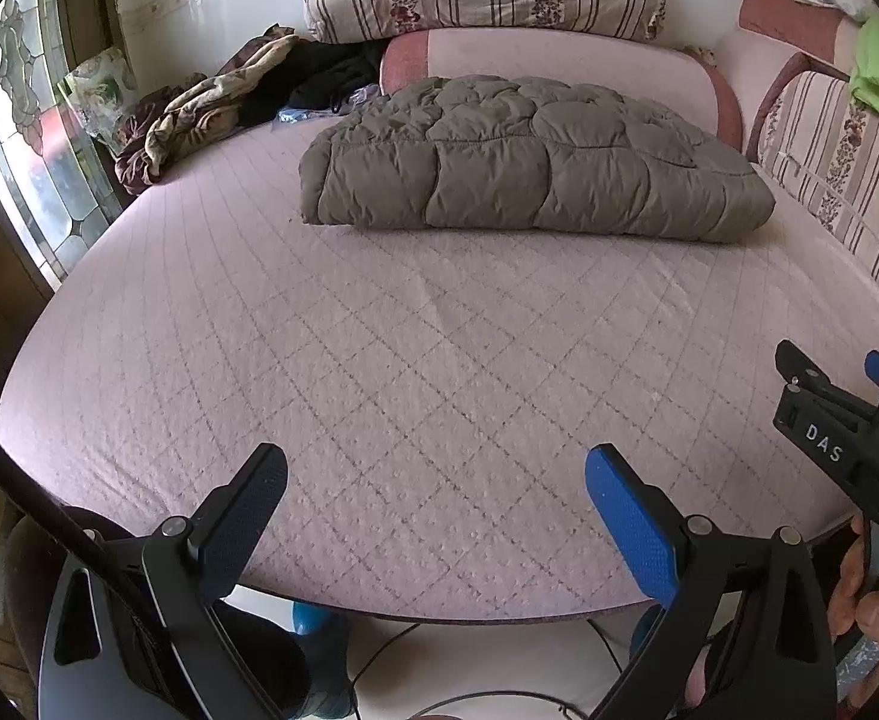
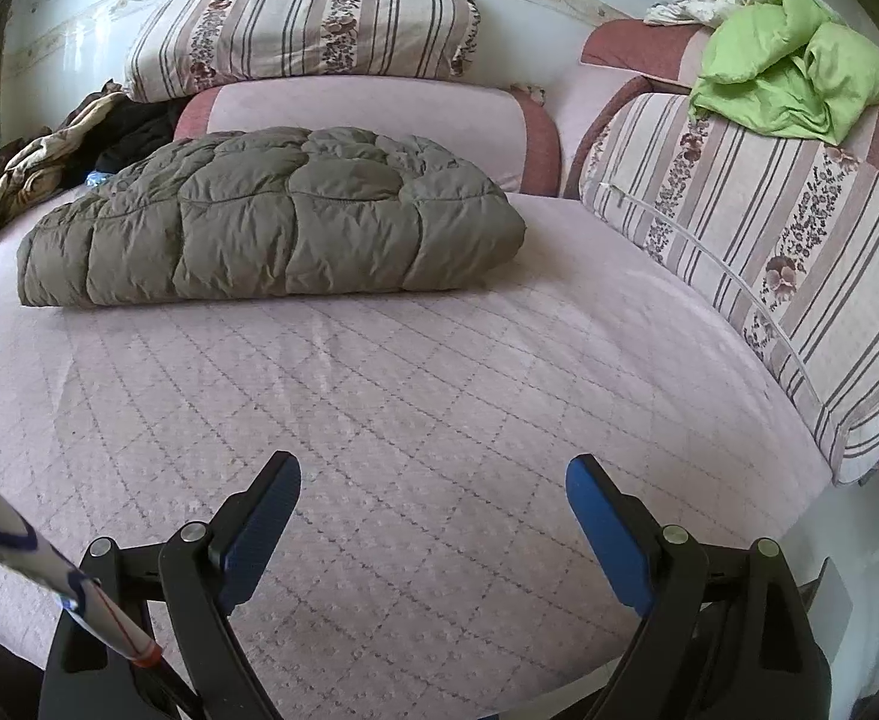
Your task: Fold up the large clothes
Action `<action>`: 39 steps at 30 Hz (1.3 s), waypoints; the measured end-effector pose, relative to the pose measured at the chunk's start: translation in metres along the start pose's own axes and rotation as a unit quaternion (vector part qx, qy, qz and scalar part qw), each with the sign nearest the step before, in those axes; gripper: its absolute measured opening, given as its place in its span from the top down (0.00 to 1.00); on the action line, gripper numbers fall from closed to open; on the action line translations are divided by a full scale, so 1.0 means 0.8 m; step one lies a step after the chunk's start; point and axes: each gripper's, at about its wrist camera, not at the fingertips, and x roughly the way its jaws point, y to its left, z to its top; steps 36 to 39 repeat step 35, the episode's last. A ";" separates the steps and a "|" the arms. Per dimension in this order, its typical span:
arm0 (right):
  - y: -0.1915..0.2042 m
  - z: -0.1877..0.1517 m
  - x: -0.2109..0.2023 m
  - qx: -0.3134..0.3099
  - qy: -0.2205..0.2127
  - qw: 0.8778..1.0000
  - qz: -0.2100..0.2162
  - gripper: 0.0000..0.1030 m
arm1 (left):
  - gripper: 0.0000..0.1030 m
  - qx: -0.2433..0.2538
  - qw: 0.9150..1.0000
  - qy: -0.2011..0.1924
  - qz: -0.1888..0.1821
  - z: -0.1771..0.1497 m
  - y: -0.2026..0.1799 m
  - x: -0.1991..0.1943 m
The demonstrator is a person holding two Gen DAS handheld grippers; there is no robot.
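Both wrist views look across a bed with a pale pink quilted cover stitched in a diamond pattern.

In the left wrist view, the left tongs sit at the bottom edge, around 6 o'clock, spread wide and released. One finger carries a black ribbed pad and the other a blue pad. They hold nothing and hang above the near edge of the bed cover; no contact with it can be seen. At 3 o'clock the black body of the right tongs enters the view, with a person's hand just below it.

In the right wrist view, the right tongs are likewise at 6 o'clock, wide apart and empty, poised over the bed cover.

The olive-green puffy quilted jacket lies folded into a thick, compact bundle on the far part of the bed, at 12 o'clock in the left view and at about 10 o'clock in the right view, well apart from both tongs.

Behind the jacket, a pink padded headboard supports a striped floral cushion. A second striped floral cushion leans along the right side at 3 o'clock, with a crumpled lime-green cloth on top of it at 1 o'clock. A heap of dark and patterned fabrics lies at 10 o'clock in the left view, next to a stained-glass window.
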 end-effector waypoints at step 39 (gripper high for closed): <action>0.020 -0.011 -0.009 -0.024 -0.007 1.000 -0.001 0.09 | 0.04 0.003 0.999 -0.034 0.006 -0.003 -0.004 -0.023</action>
